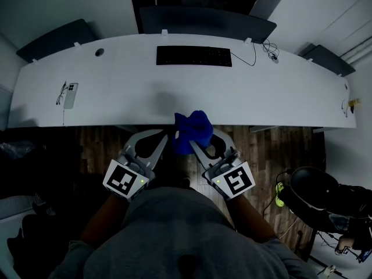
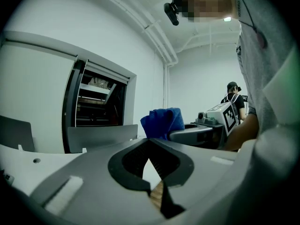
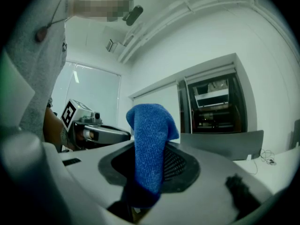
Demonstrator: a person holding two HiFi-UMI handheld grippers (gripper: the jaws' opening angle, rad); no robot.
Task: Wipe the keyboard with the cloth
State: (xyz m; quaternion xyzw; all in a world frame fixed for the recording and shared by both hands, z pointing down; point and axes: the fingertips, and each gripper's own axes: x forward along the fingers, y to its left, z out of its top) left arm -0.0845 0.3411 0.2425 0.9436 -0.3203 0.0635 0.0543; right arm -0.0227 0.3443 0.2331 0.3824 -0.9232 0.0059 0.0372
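The black keyboard (image 1: 193,56) lies at the far middle of the white curved desk (image 1: 116,97). A blue cloth (image 1: 194,128) hangs bunched over the desk's near edge, with my right gripper (image 1: 189,140) shut on it. In the right gripper view the cloth (image 3: 150,144) stands up between the jaws and hides their tips. My left gripper (image 1: 168,137) sits just left of the cloth, shut and with nothing in it. In the left gripper view its jaws (image 2: 149,142) meet at the tip, and the cloth (image 2: 162,123) shows beyond them. Both grippers are well short of the keyboard.
A phone (image 1: 70,95) with a cable lies at the desk's left. The keyboard's cable (image 1: 256,54) trails right to the desk's back edge. Dark chairs (image 1: 206,21) stand behind the desk. A dark bag (image 1: 314,193) sits on the wooden floor at right. Another person (image 2: 233,97) stands far off.
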